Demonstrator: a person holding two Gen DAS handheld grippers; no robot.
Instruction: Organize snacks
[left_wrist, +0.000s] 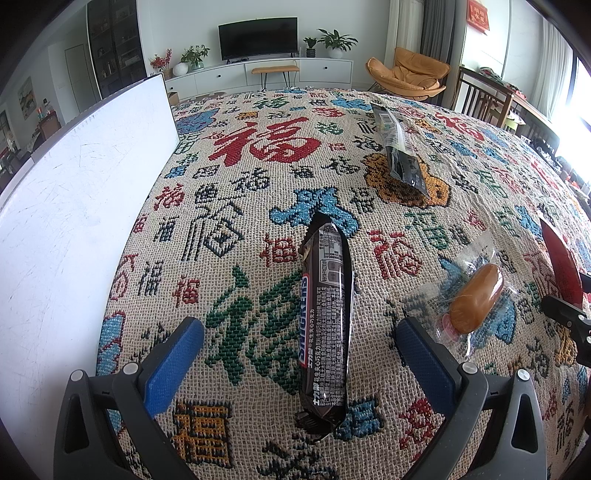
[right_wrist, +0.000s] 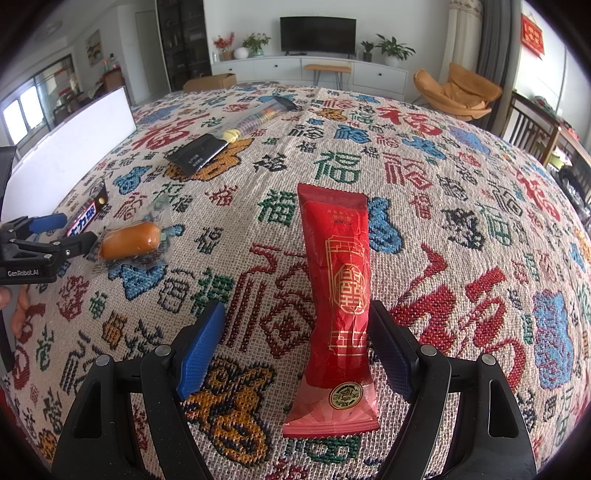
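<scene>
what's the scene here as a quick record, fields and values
surface: patterned woven cloth
left gripper: open, fingers either side of Snickers bar
right gripper: open, fingers either side of red snack packet
other snacks: sausage in clear wrap; dark packet farther off
white tray: at the left edge
held: nothing yet

Both cameras sit low over the woven character-patterned cloth on the desk (left_wrist: 258, 177), facing the far television wall. The left view looks along the brown Snickers bar (left_wrist: 325, 325), the right along the red foil snack packet (right_wrist: 340, 295) (close under each lens). Both share the clear-wrapped orange sausage (left_wrist: 476, 302) (right_wrist: 129, 240).
</scene>
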